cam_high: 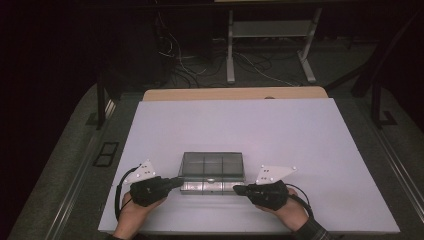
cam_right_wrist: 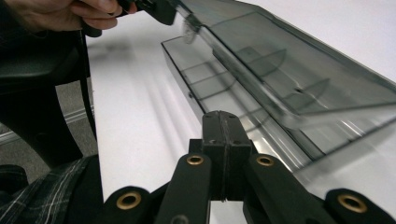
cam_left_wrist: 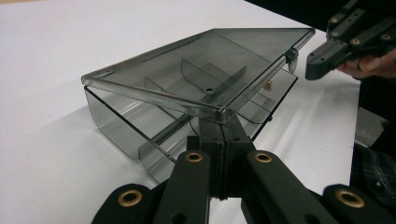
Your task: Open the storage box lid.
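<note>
- Resting near the front edge of the white desk [cam_high: 300, 150] is a smoky clear compartment box [cam_high: 212, 172], just ahead of my two hands.
- My left tongs [cam_high: 178, 183] meet the box at its near left corner; their jaws are pressed together, tips up against the corner of the lid [cam_left_wrist: 201, 74], with nothing between them.
- My right tongs [cam_high: 239, 189] sit at the near right corner, jaws likewise closed flat on each other, empty, beside the tray's edge.
- From the left gripper view the lid stands tilted up off the tray [cam_left_wrist: 121, 126], open at the front, the gap showing.
- Inside the box, dividers [cam_left_wrist: 219, 86] split the tray into compartments; I cannot tell whether anything lies in them.
- Beyond the desk, cables [cam_high: 175, 60] trail over the dark floor by a metal frame [cam_high: 270, 45].
</note>
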A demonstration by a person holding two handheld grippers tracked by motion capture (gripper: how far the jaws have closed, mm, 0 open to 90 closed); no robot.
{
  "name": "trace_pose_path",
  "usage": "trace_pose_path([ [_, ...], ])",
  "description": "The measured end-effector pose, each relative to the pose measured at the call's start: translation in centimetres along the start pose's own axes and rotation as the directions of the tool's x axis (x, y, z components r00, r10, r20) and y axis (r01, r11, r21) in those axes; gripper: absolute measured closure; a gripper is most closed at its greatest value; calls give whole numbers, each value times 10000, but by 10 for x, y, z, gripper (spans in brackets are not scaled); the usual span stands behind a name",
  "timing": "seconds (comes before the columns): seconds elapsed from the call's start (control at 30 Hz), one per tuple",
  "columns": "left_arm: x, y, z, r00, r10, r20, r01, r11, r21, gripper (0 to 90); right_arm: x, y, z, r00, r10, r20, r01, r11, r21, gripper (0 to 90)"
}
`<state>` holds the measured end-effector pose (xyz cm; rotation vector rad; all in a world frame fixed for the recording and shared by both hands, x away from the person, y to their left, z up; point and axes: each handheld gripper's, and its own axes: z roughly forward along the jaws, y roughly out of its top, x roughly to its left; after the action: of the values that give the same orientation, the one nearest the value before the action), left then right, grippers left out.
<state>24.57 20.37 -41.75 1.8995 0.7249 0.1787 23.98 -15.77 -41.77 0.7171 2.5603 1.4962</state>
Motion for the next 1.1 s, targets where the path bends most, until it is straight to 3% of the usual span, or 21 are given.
trace_pose_path([
  [0.17, 0, 0, 0, 10000, 48, 5, -48, 10000, 8, 885, -10, -1, -8, 9999, 121, 106, -121, 9999, 30, 894],
  [0.4, -1, 2, -2, 10000, 70, -19, -70, 9999, -147, 886, -21, 1, -17, 9984, 511, 225, -502, 9979, -415, 894],
  [1.1, 5, 15, -1, 9998, 213, -54, -215, 9983, -542, 885, -30, 15, -19, 9995, 292, 144, -282, 9971, -704, 894],
])
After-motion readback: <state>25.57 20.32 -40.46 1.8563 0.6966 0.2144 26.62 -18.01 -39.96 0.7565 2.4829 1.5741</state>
